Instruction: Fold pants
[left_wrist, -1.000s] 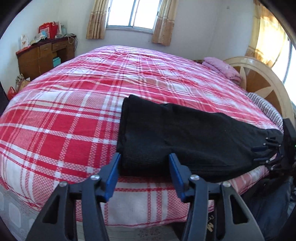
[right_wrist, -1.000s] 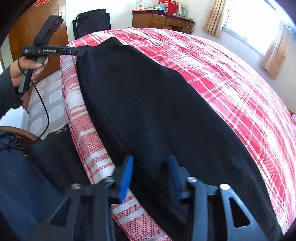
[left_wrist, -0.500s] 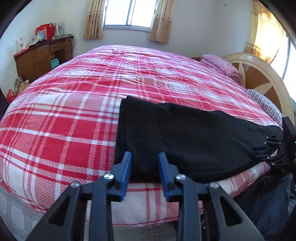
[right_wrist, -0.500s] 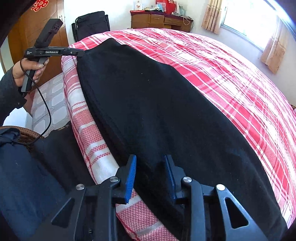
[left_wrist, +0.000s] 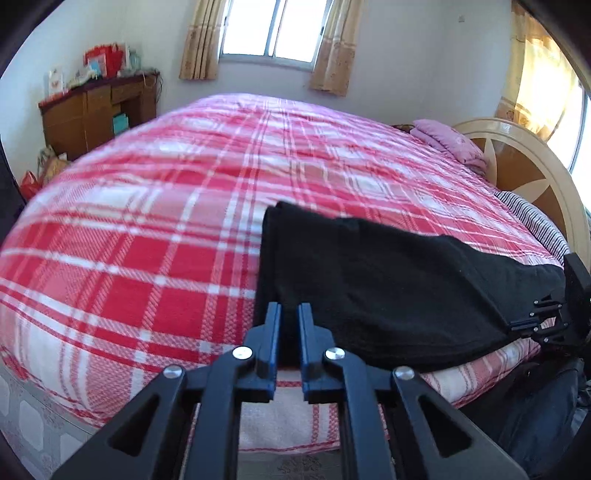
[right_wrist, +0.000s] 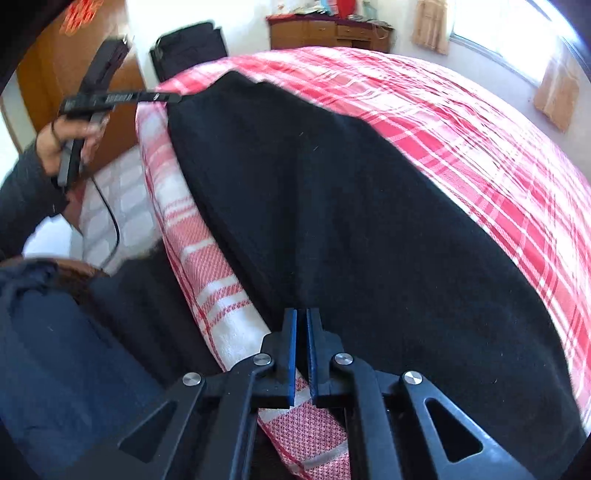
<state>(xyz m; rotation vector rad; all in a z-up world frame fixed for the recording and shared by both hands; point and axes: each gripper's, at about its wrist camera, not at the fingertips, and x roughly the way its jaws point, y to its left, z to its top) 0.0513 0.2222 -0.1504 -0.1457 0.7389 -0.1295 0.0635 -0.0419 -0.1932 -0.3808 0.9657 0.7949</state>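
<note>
At the near edge of the red plaid bed (left_wrist: 155, 258) | left gripper (left_wrist: 288, 314) and right gripper (right_wrist: 302, 319): jaws have just closed, pinching the black fleece pants (right_wrist: 351, 221) | both ends gripped, ready to lift and fold.

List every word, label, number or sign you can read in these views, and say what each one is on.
No text here can be read with certainty.
White print on the left gripper body: blurred, unreadable.
Red paper ornament on the wooden door: blurred, not legible.
Red boxes and cards on the desk: print too small to read.
The black pants and the plaid bedspread show no label.
</note>
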